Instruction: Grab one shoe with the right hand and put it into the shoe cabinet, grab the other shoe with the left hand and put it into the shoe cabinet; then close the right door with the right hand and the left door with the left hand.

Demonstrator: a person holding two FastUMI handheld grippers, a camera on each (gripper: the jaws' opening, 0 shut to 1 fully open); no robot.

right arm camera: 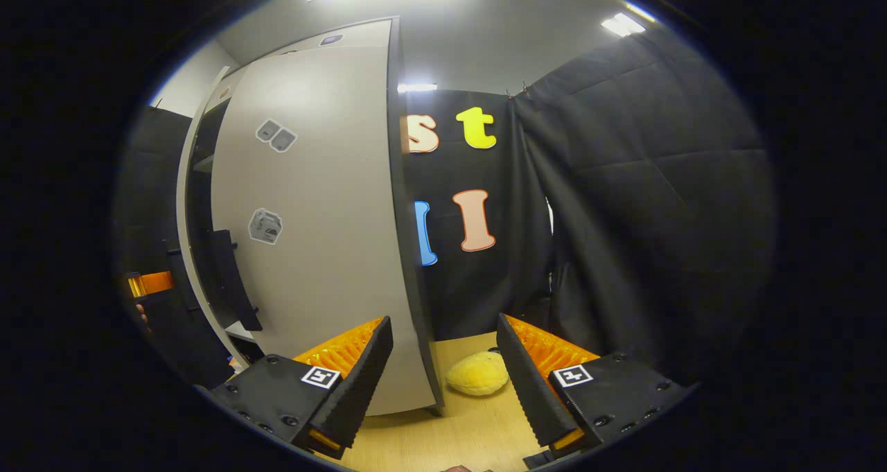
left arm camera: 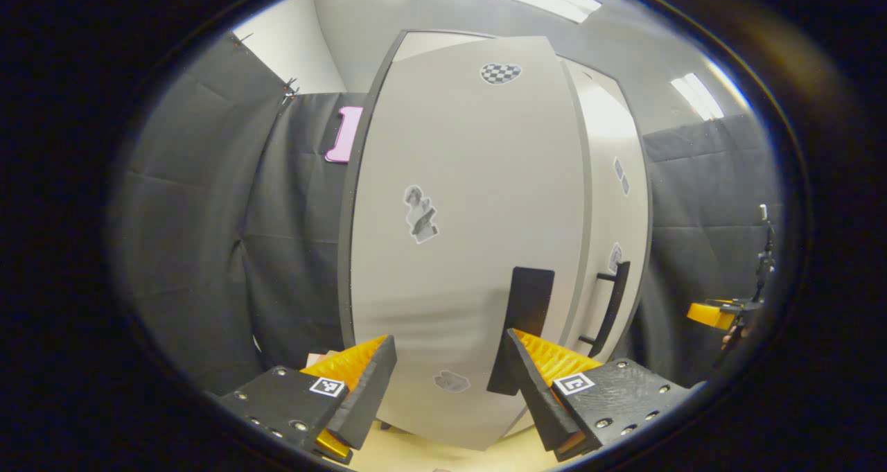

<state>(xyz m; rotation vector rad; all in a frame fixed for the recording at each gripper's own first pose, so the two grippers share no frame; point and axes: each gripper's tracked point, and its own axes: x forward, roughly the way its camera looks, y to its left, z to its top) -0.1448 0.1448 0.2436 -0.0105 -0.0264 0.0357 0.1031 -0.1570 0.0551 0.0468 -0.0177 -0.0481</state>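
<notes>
The grey shoe cabinet's left door (left arm camera: 471,202) stands close in front of me in the left gripper view, its black handle (left arm camera: 530,319) just above my right finger. Beyond it is the right door (left arm camera: 613,202) with its own black handle (left arm camera: 613,306). My left gripper (left arm camera: 450,340) is open and empty, its fingers near the door's lower part. In the right gripper view the right door (right arm camera: 326,236) and its handle (right arm camera: 232,288) are left of my right gripper (right arm camera: 443,319), which is open and empty. A dark gap (right arm camera: 199,202) with a shelf shows at that door's left edge.
A yellow soft thing (right arm camera: 478,373) lies on the wooden floor (right arm camera: 457,430) by the cabinet's right corner. Black cloth walls (right arm camera: 644,215) close in the booth on both sides. The other gripper (left arm camera: 721,312) shows at the far right, and the left one (right arm camera: 149,283) at the far left.
</notes>
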